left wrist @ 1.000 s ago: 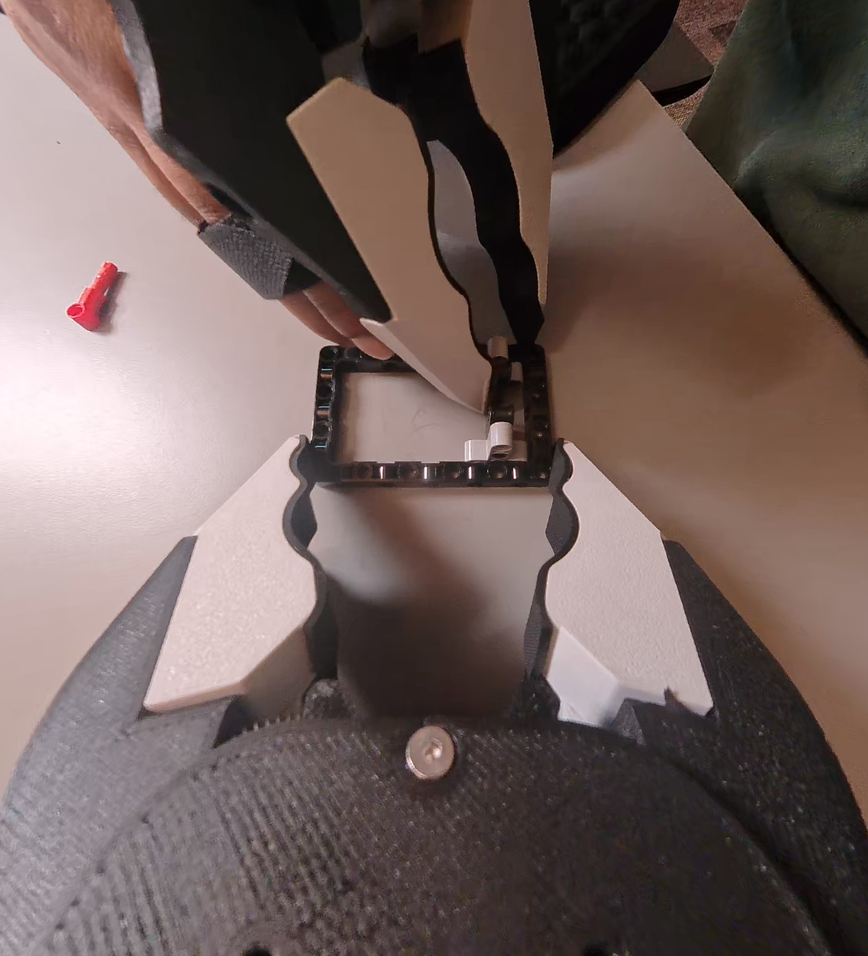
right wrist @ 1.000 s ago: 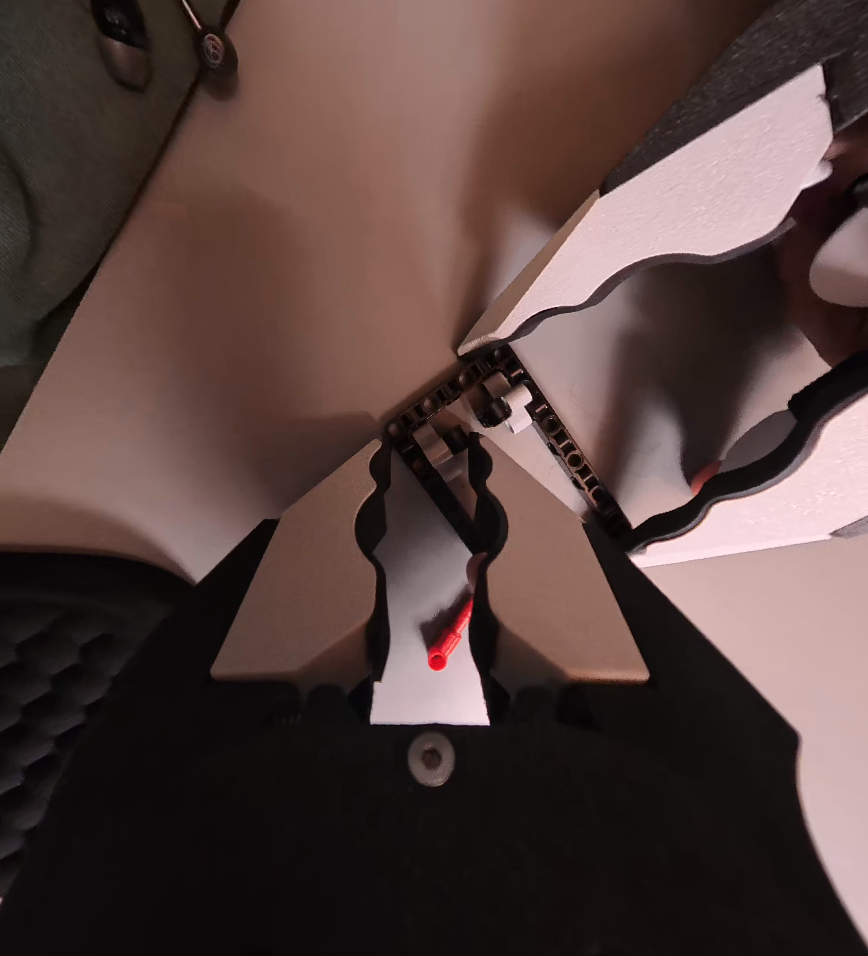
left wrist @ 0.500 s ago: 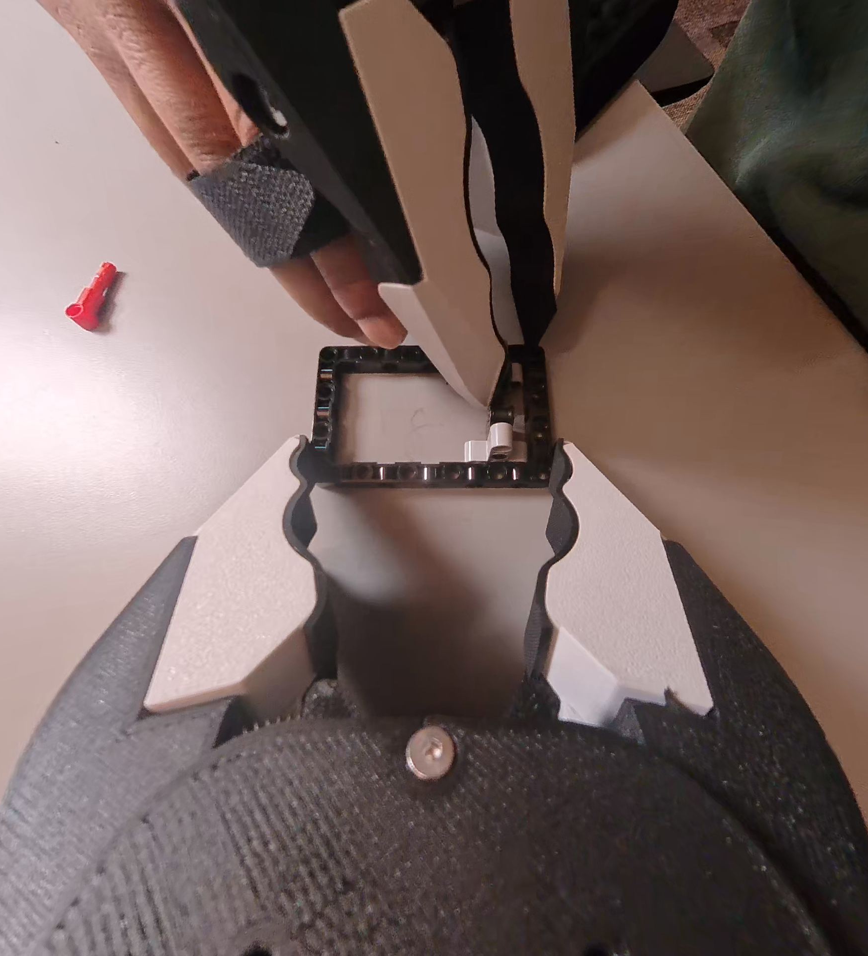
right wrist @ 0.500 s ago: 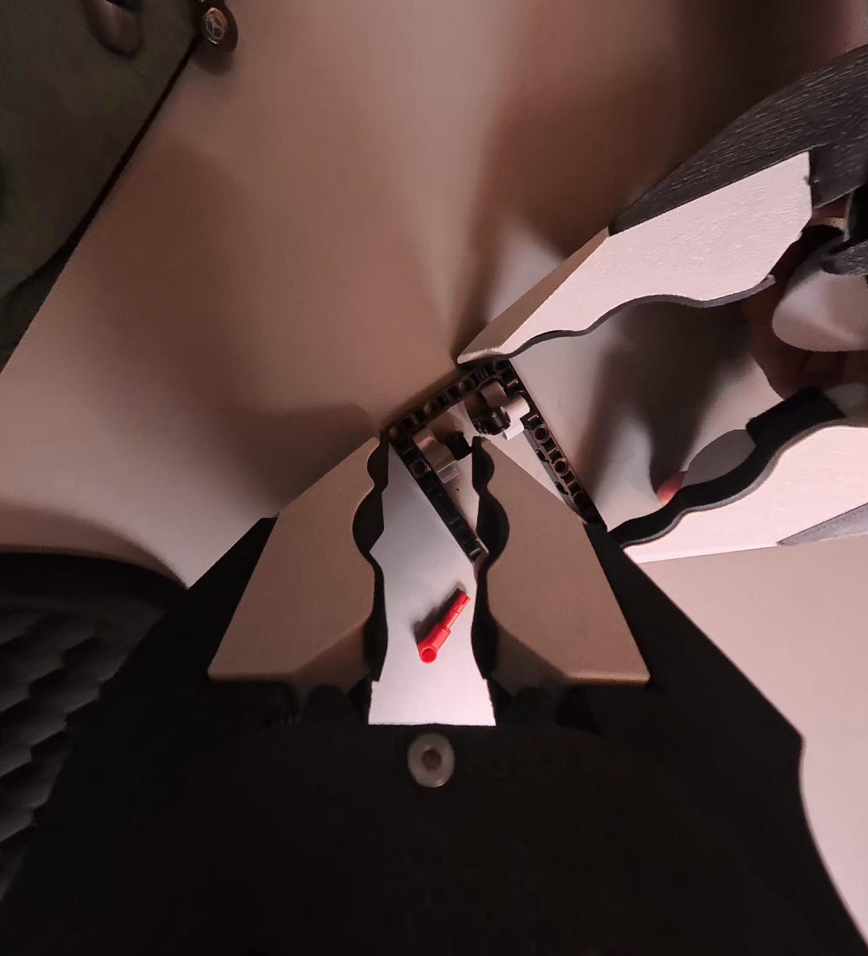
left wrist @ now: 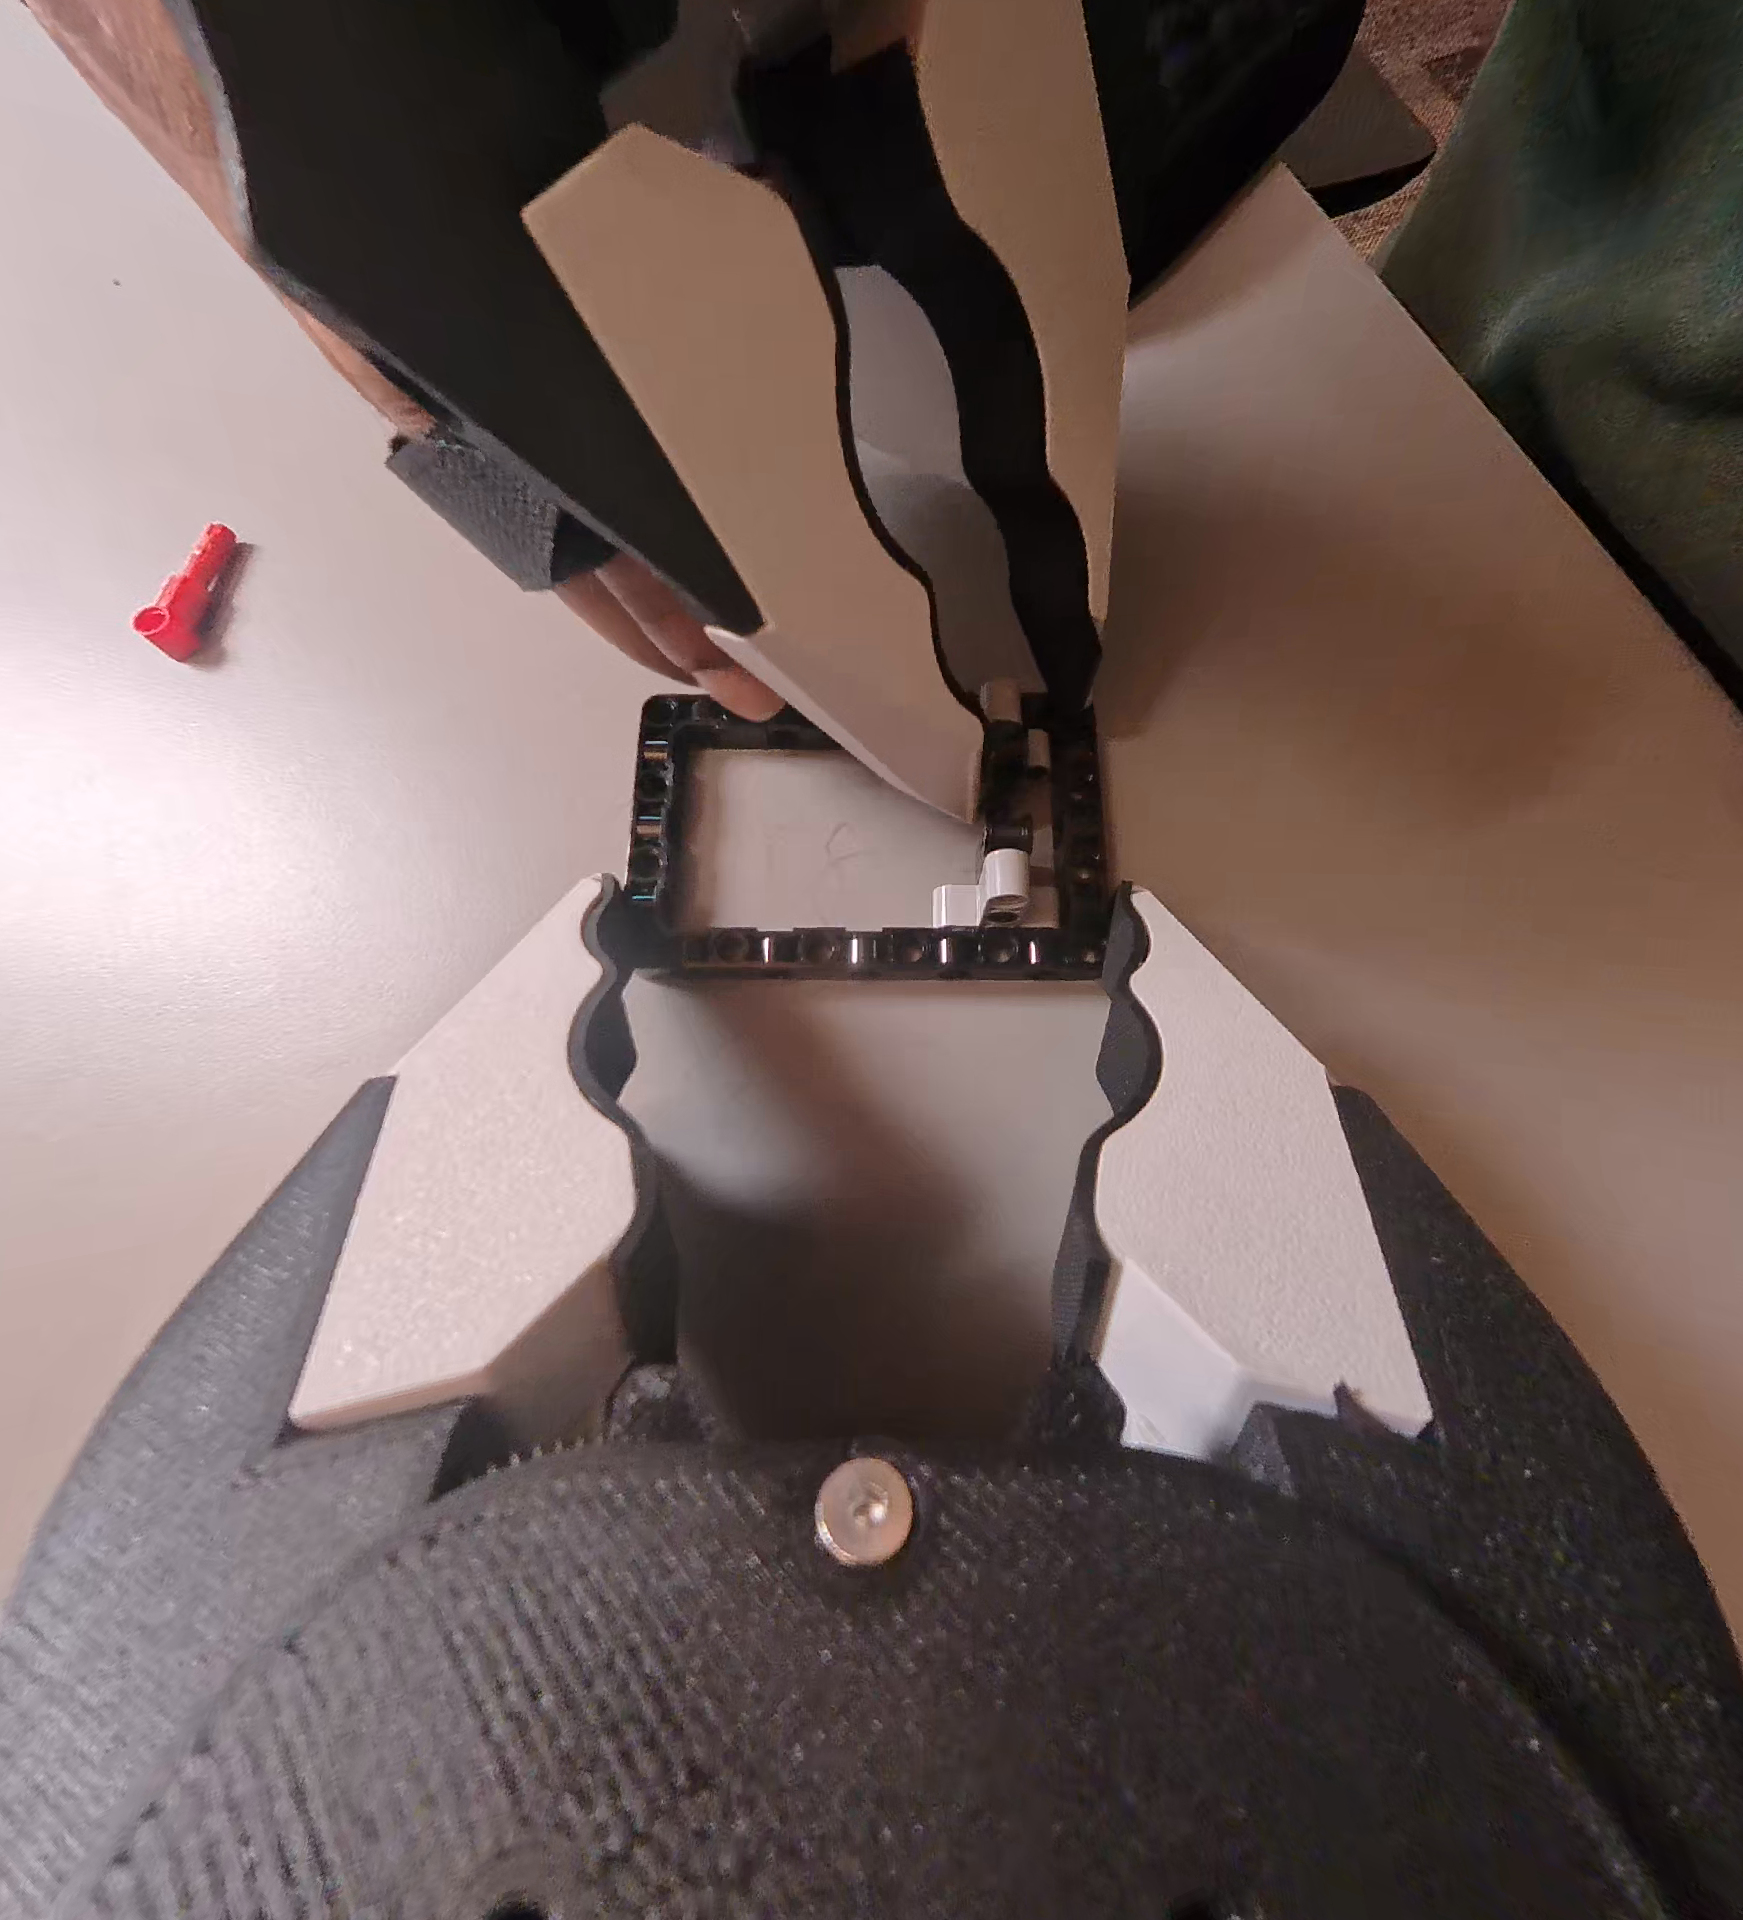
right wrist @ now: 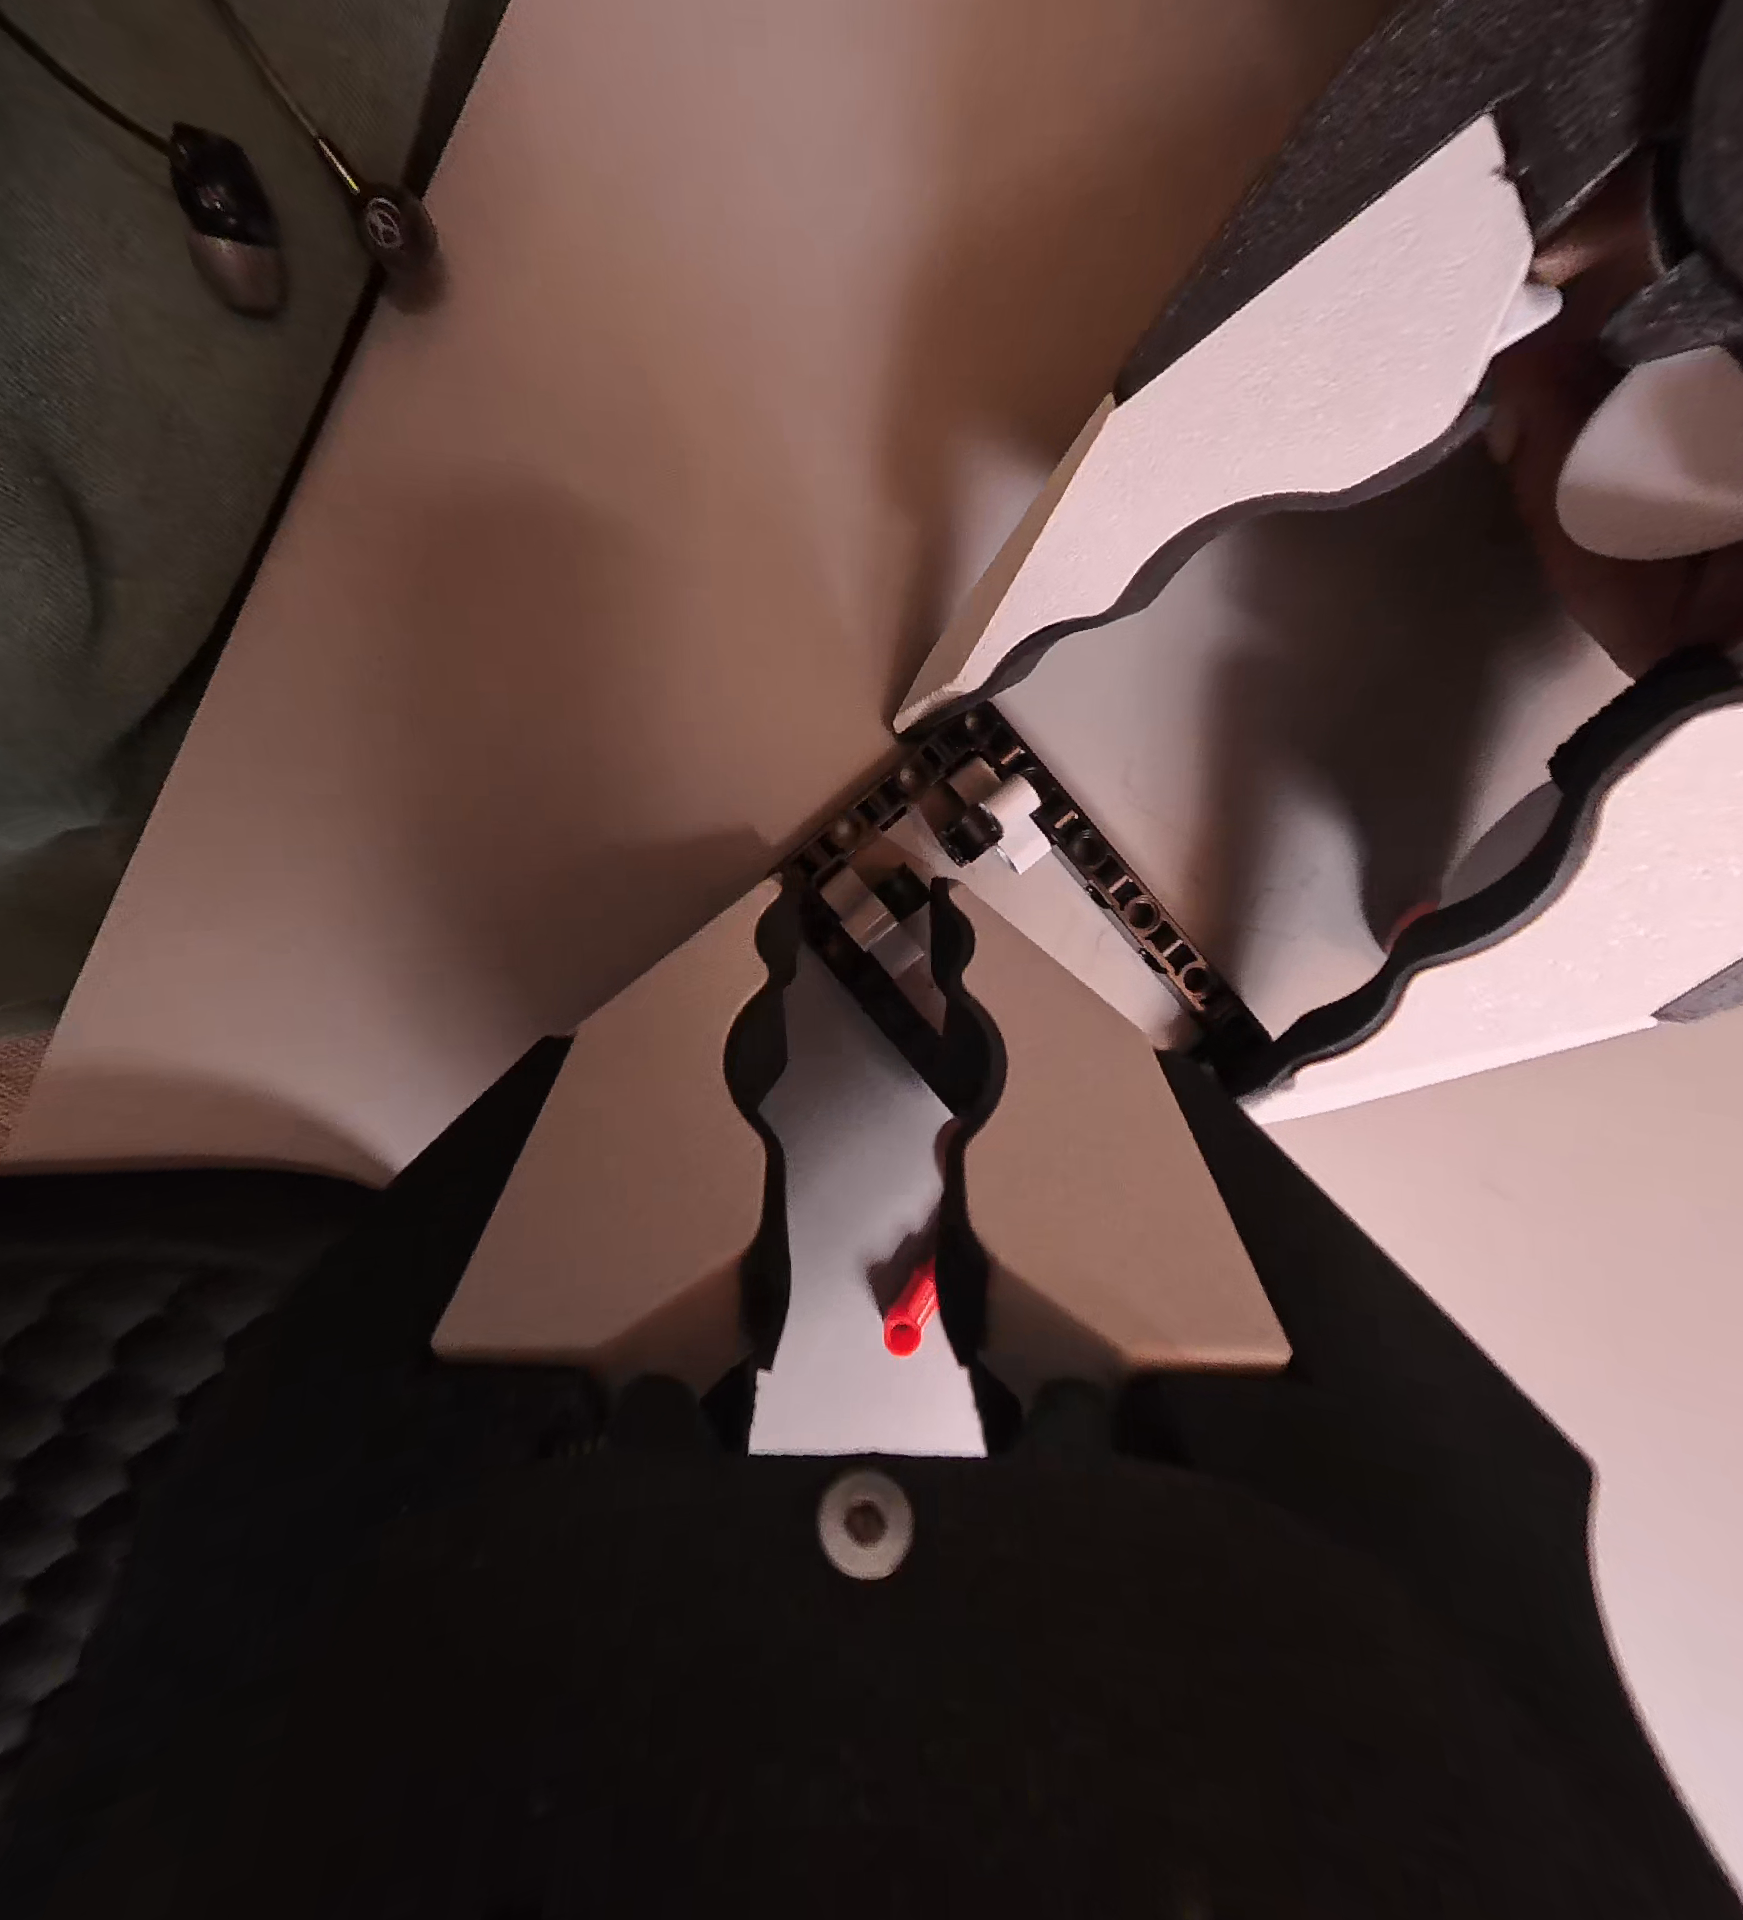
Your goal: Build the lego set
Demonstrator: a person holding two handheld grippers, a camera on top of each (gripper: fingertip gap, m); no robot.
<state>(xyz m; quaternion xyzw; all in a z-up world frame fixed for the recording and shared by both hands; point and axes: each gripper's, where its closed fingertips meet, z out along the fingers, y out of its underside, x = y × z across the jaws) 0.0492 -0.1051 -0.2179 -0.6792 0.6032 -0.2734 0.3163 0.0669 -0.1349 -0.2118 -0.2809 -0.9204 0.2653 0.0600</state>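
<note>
- My left gripper (left wrist: pixel 867 935) is spread wide and pinches the near side of the black square frame (left wrist: pixel 654 821), one tip on each corner.
- The frame lies flat on the pale bench (left wrist: pixel 1314 831).
- A small white piece (left wrist: pixel 992 894) sits in the frame's near right corner.
- My right gripper (right wrist: pixel 862 914) comes down from the far side, tips nearly together around a grey and black piece (right wrist: pixel 882 914) at the frame's far right edge.
- A red pin (left wrist: pixel 186 590) lies alone, well to the left.
</note>
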